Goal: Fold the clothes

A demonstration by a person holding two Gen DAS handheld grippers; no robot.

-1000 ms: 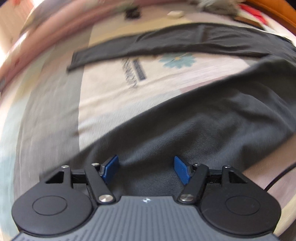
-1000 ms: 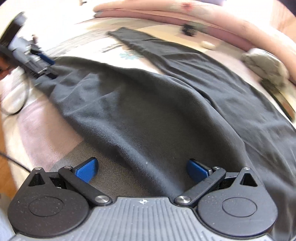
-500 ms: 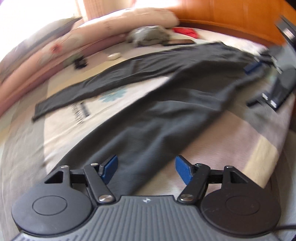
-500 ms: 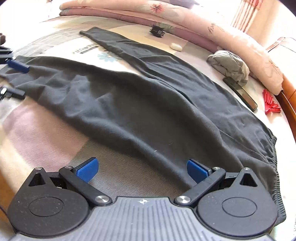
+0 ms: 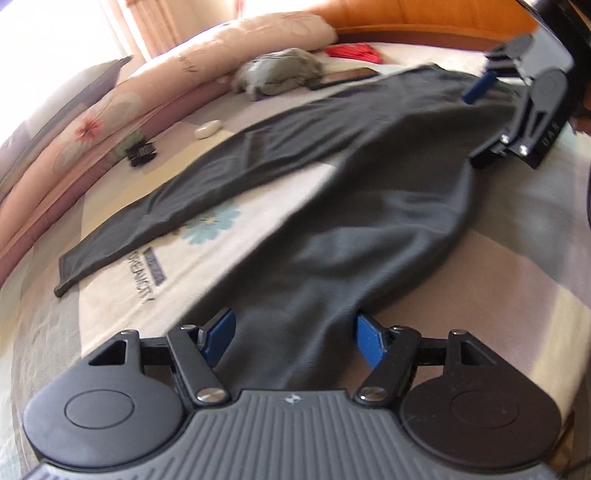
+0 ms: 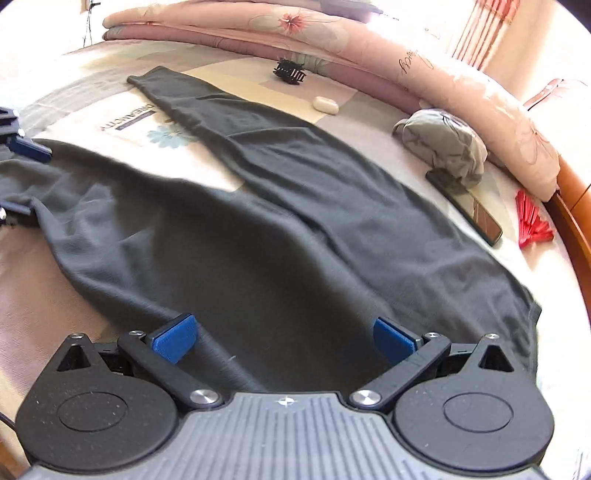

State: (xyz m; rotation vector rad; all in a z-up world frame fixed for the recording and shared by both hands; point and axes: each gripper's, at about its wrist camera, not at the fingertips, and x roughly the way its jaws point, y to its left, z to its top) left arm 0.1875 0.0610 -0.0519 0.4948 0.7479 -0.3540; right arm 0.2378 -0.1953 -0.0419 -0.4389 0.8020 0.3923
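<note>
Dark grey trousers lie spread on the bed, legs apart in a V; they also show in the right wrist view. My left gripper is open, its blue pads either side of the near leg's end, with cloth between the jaws. My right gripper is open over the waist end of the trousers, cloth between its pads. The right gripper also shows in the left wrist view at the far right; the left gripper shows at the left edge of the right wrist view.
The patterned bedspread lies under the trousers. A rolled grey garment, a phone, a red item, a white case and a black hair clip lie near the pink pillows. An orange headboard stands behind.
Both grippers have swung and settled at opposite ends of the trousers. The left view turned from the leg toward the headboard. Both jaws stayed open.
</note>
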